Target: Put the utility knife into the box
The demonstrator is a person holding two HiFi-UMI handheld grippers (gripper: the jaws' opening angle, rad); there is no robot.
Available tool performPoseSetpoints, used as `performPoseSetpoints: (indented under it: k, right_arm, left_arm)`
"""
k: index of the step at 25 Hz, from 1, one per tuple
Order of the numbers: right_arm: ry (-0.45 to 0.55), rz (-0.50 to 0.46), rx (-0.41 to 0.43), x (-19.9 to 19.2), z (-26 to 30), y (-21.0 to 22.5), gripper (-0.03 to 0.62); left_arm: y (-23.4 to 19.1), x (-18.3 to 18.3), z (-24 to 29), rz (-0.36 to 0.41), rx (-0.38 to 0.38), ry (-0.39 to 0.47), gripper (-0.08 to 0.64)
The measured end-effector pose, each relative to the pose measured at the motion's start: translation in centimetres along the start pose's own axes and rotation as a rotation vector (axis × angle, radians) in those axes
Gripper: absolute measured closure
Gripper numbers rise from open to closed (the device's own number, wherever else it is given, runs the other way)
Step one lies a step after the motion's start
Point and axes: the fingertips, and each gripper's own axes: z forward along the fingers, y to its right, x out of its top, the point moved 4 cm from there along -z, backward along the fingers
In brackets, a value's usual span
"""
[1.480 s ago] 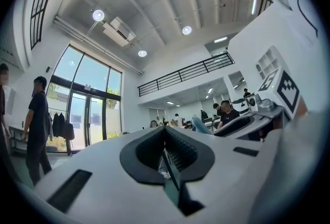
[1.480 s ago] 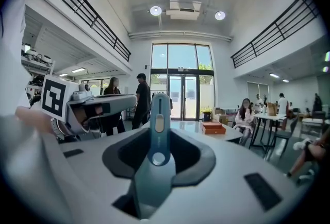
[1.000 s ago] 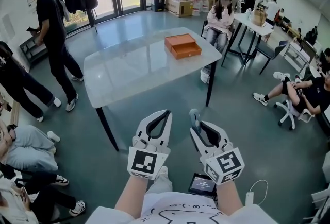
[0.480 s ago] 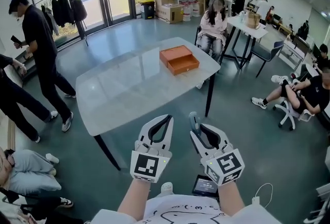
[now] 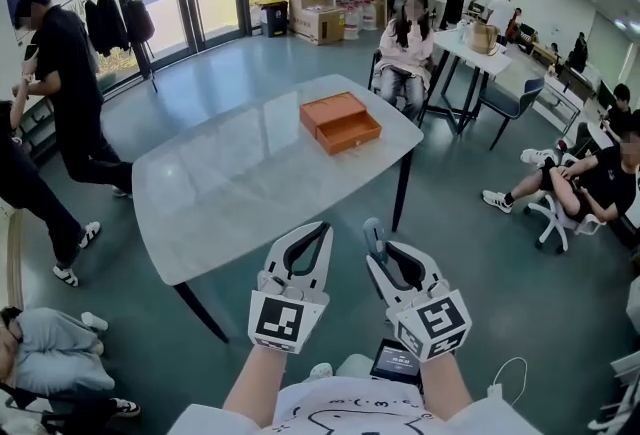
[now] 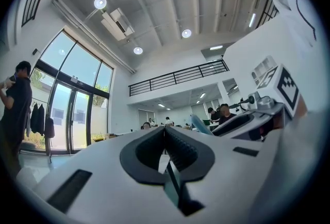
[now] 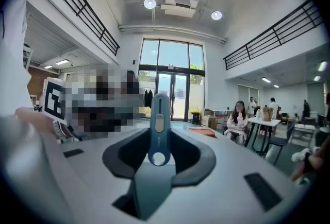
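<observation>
In the head view, the left gripper (image 5: 319, 229) and the right gripper (image 5: 396, 257) are held side by side, short of the near edge of the table (image 5: 210, 198). The knife (image 5: 373, 234) is clamped in the right gripper, and its blue end sticks out past the jaw tips. The box (image 5: 340, 121), orange and in two parts, is set on the far side of the table, well apart from both grippers. It lies ahead of the knife and a little to the left. The right gripper is placed slightly nearer to it than the left. Whether the box stands open cannot be told from here.

In the left gripper view, the jaws of the left gripper (image 6: 165, 128) are seen pressed together, with nothing between them. The right gripper (image 6: 250, 117) is seen off to the side, with the knife (image 6: 202, 125) jutting from it.

In the right gripper view, the knife (image 7: 158, 125) is seen gripped between the pads of the right gripper (image 7: 159, 140). Its long axis is laid along the jaws, with the slider facing the camera and the tip pointing away. The box (image 7: 202, 132) is seen low on the table (image 7: 180, 126), beyond the knife and to its right, so the knife is not yet aimed at it. The coming move is judged to be a long forward carry over the table with a slight turn toward the box.
</observation>
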Motion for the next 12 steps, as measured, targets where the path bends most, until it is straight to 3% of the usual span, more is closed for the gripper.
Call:
performPoseSetpoints:
  k: [12]
  right_arm:
    - [0.007, 0.035, -0.016, -0.1, 4.5, 5.2, 0.462]
  left_arm:
    - [-2.3, -1.7, 5.9, 0.012, -0.014, -0.023, 0.545]
